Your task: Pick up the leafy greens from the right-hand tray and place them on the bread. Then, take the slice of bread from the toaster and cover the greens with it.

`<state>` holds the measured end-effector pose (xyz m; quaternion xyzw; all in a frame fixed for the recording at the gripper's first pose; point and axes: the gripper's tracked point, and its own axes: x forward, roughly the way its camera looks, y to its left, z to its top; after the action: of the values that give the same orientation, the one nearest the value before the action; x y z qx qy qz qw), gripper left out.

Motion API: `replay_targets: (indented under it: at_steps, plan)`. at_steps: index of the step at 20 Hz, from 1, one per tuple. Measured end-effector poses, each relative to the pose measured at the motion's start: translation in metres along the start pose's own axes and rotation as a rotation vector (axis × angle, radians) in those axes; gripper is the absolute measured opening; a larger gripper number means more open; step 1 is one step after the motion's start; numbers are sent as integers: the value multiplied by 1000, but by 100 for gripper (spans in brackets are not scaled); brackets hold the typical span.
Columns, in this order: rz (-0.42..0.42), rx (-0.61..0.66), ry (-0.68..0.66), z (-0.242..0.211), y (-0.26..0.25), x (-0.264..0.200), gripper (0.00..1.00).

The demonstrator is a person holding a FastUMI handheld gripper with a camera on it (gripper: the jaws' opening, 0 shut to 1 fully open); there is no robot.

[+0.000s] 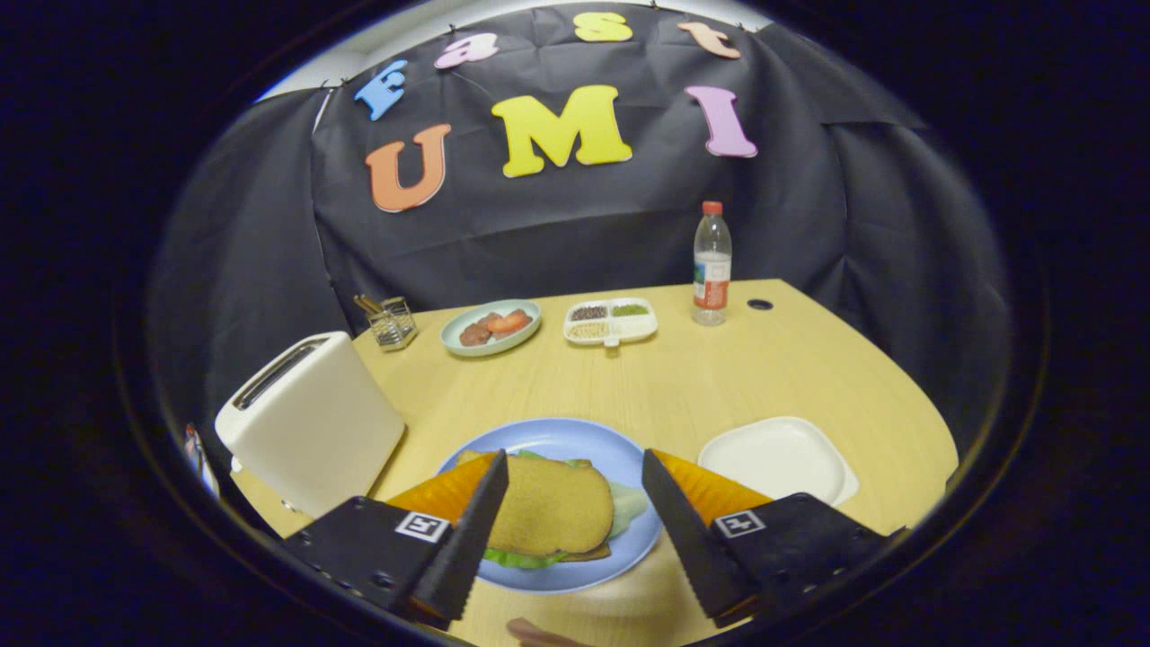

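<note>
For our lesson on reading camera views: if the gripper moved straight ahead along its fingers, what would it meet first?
Probably the top bread slice on the blue plate, lying between the open gripper fingertips; depth is uncertain.

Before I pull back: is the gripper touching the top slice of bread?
Apart. In the gripper view the gripper is open, and blue plate shows between the right finger and the top slice of bread; the left fingertip only overlaps its edge.

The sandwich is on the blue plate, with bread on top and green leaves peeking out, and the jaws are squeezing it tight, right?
Not quite. The sandwich is on the blue plate, bread on top and green leaves peeking out, but the jaws of the gripper are open, standing apart on either side of it and not squeezing. The gripper view shows this.
</note>
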<state>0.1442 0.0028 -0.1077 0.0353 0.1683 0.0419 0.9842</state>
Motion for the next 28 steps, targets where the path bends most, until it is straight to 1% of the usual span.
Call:
replay_targets:
  at_steps: [1,3,6,12,14,18,21,23,26,28]
  plan:
    - [-13,-14,-35,8,3,-11,99]
    - [-37,-49,-106,24,9,-37,96]
    - [-63,-76,-199,46,19,-81,96]
    - [-65,-76,-357,83,37,-169,96]
    - [-86,-88,-391,89,37,-193,96]
    - [-80,-133,-503,107,57,-238,96]
    - [-61,-150,-559,106,73,-258,96]
    - [-24,-141,-555,98,86,-263,96]
    - [9,-127,-527,89,90,-263,96]
    - [-36,-129,-537,91,78,-260,96]
